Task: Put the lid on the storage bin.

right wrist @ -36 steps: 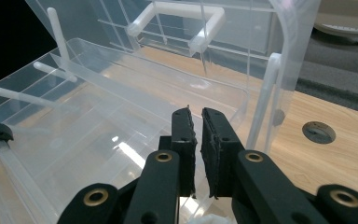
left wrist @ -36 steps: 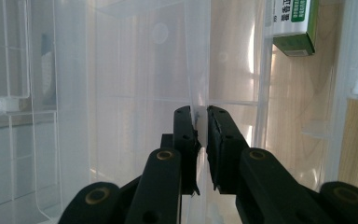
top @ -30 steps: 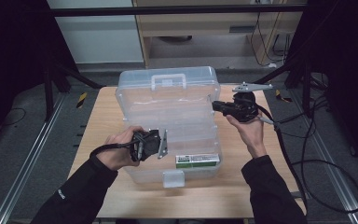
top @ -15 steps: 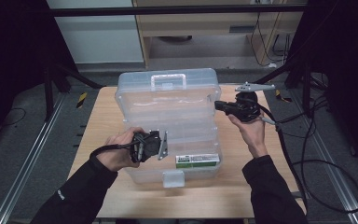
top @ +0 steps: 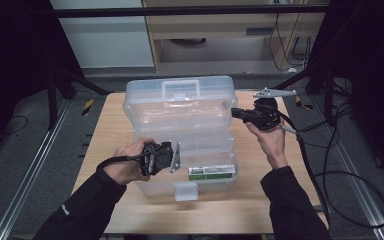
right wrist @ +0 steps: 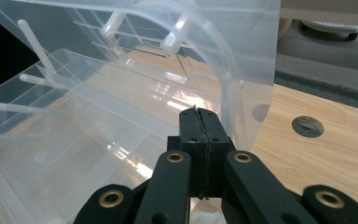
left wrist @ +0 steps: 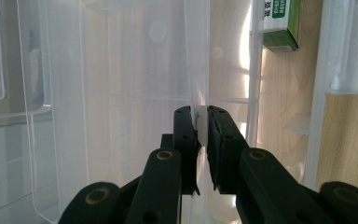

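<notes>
With my left claw (left wrist: 201,122) clamped on the clear plastic tiered storage box's (top: 180,107) tray wall and my right claw (right wrist: 200,116) pressed together at its lid, I should lift evenly.

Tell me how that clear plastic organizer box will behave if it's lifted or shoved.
The clear organizer box looks thin-walled, so it may flex. It holds little besides a small green carton, so probably light. Its trays stand fanned open, so a shove might swing or tip them.

The high view looks down and forward from above the person's side, well back from the table (top: 130,150). Both gripper views sit close against the clear plastic box (top: 180,120), which all three share: left camera at 7 o'clock, right at 3.
</notes>
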The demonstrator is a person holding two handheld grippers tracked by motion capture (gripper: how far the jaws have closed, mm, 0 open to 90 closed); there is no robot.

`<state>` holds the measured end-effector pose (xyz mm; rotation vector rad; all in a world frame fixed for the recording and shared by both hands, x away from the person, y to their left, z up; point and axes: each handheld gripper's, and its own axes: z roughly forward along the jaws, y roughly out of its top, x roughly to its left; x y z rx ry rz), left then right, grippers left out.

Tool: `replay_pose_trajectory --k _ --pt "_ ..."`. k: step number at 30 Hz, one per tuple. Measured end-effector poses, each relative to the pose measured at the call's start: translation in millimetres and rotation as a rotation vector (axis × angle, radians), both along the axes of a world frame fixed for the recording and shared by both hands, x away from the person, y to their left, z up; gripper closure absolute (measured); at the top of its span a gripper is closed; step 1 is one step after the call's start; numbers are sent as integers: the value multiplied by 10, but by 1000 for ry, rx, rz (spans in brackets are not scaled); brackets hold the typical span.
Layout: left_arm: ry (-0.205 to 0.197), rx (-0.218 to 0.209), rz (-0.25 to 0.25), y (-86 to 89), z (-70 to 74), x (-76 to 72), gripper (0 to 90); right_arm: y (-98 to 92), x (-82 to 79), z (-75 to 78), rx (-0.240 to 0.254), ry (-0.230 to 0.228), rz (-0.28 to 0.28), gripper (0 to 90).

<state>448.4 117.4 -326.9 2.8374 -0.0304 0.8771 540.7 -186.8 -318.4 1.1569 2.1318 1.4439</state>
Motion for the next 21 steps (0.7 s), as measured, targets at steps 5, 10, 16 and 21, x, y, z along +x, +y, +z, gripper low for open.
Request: replay_pose_trajectory --k 5,10,16,21 --pt "8 15 2 -6 -6 -21 821 -7 0 -2 2 0 2 900" --pt "2 21 1 -9 -12 -29 816 -6 -14 -11 7 1 8 900" --pt "3 7 8 3 -18 -34 805 -21 -39 -18 16 7 19 900" --pt "1 -12 9 16 -17 -25 787 -45 -72 -37 17 8 27 900"
